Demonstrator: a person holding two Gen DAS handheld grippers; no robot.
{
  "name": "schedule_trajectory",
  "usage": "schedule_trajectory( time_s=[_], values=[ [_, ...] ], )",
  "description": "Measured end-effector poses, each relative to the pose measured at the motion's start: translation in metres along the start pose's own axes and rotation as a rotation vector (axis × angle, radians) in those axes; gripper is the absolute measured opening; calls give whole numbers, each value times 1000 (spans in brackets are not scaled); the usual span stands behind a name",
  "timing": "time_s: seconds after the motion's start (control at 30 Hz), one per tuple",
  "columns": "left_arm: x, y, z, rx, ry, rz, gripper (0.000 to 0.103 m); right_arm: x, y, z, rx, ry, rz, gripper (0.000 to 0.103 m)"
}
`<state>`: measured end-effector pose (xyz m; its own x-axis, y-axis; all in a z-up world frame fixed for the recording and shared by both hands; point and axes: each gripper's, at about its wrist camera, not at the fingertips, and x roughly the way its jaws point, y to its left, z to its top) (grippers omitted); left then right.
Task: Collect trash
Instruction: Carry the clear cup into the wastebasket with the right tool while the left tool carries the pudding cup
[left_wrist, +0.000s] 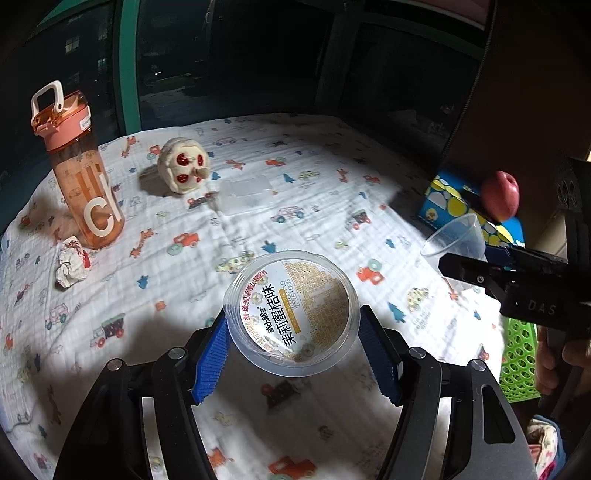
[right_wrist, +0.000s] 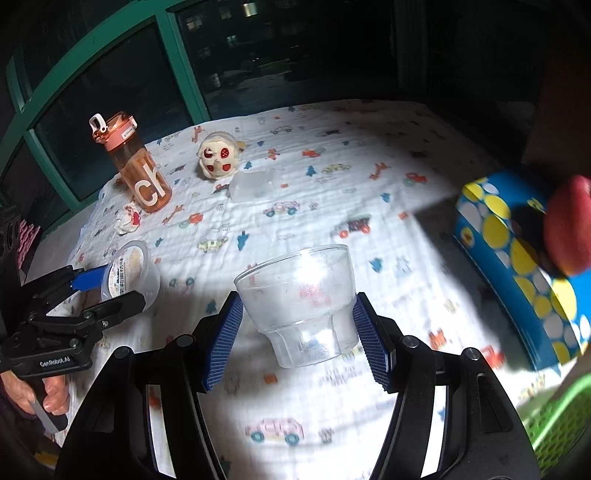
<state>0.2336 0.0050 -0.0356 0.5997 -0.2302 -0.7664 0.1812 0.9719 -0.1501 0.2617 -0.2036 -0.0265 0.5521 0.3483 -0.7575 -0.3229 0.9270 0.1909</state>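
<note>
Left tongs (left_wrist: 295, 325) are clamped on the sealed jelly cup (left_wrist: 291, 312), blue pads (left_wrist: 212, 354) pressing both sides of it, printed lid facing my camera, cup lifted clear of the tabletop (left_wrist: 184, 295). Right tongs (right_wrist: 295, 332) pinch the clear plastic cup (right_wrist: 301, 302) at its lower half, mouth tilted away from the lens; I see it empty apart from some residue. From the left wrist view the right tongs (left_wrist: 476, 266) sit off to the right, holding that same plastic cup (left_wrist: 456, 236), with a green basket (left_wrist: 519, 358) just below them at the tabletop edge.

Further out: crumpled paper wad (left_wrist: 72, 264) on the cloth, just beside the base of the orange water bottle (left_wrist: 79, 170), which stands upright. Mid-tabletop, a clear flat plastic tray (left_wrist: 245, 194) lies near the cream skull-like toy (left_wrist: 184, 170) with red spots. Right side: blue box with yellow dots (right_wrist: 517, 266), a red apple-like thing (right_wrist: 569, 225) at its far end, blurred. Dark window with green frame (right_wrist: 110, 66) is behind everything.
</note>
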Motion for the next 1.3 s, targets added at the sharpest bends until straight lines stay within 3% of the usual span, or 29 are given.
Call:
schedule_trajectory(
  time_s=[0.7,1.3],
  values=[
    [-25,-108,-25,124,-16,-119,65,-107,-53,-89,172,-88,-125,62],
    [-26,-204,-30,265,-5,-232,65,-177,-152,-174,383,-93,-311,62]
  ],
)
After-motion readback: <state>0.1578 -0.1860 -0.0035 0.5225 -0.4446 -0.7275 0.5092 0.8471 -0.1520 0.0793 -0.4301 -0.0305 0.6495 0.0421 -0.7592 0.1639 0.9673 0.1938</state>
